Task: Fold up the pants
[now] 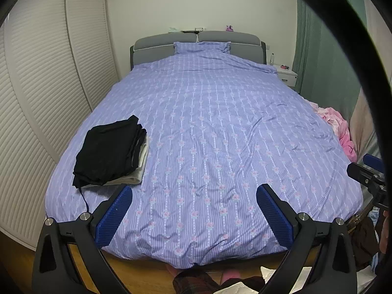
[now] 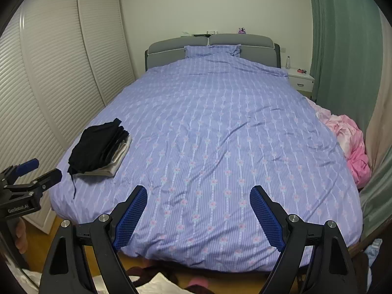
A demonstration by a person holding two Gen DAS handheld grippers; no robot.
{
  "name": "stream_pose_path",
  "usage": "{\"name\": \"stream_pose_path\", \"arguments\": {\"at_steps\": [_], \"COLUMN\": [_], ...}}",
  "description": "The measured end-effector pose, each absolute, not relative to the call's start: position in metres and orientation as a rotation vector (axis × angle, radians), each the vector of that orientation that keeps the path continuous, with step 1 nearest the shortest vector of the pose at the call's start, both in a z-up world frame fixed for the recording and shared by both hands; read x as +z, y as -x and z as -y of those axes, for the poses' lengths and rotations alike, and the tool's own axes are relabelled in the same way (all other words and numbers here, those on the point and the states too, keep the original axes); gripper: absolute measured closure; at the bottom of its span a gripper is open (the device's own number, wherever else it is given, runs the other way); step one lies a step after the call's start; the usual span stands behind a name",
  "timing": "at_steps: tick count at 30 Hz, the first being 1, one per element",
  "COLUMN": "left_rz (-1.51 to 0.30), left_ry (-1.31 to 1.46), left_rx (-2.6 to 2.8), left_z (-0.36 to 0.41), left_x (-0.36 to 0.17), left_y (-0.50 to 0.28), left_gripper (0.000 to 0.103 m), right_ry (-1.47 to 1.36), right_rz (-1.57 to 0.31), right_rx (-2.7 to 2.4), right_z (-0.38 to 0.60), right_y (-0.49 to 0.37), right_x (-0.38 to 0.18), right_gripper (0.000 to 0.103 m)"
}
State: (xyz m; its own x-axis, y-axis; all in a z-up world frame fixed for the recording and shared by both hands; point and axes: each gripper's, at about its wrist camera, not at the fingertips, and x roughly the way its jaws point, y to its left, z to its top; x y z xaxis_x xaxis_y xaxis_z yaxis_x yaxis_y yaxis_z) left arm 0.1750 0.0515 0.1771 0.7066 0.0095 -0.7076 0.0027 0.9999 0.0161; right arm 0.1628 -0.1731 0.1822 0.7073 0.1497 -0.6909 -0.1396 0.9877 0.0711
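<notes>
Both grippers hang above the foot edge of the bed [image 1: 220,134], tilted down toward it: the left gripper [image 1: 194,196] and the right gripper [image 2: 198,197] each have two blue fingers spread wide with nothing between them. Most of the bed's striped purple cover lies bare from its foot edge to the one pillow [image 1: 202,47] at the headboard, while one stack of folded pants [image 1: 110,152], black on top and pale beneath, sits near the bed's left edge, a thin cord trailing from it toward the foot. One pink heap of cloth [image 2: 352,144] lies at the bed's right edge.
</notes>
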Motion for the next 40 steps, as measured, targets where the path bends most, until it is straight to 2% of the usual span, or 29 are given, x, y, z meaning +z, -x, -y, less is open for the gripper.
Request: {"name": "stream_pose_path", "arguments": {"at_steps": [40], "left_rz": [-0.801], "left_ry": [-0.024], "left_rx": [-0.016], "left_z": [-0.0544], "left_x": [0.1762], "left_y": [-0.1722], "left_gripper": [0.0], "right_ry": [-0.021], "right_rz": [-0.78], "right_rx": [0.154], "right_z": [0.1782], "right_y": [-0.1534], "right_x": [0.1802], "right_gripper": [0.016]}}
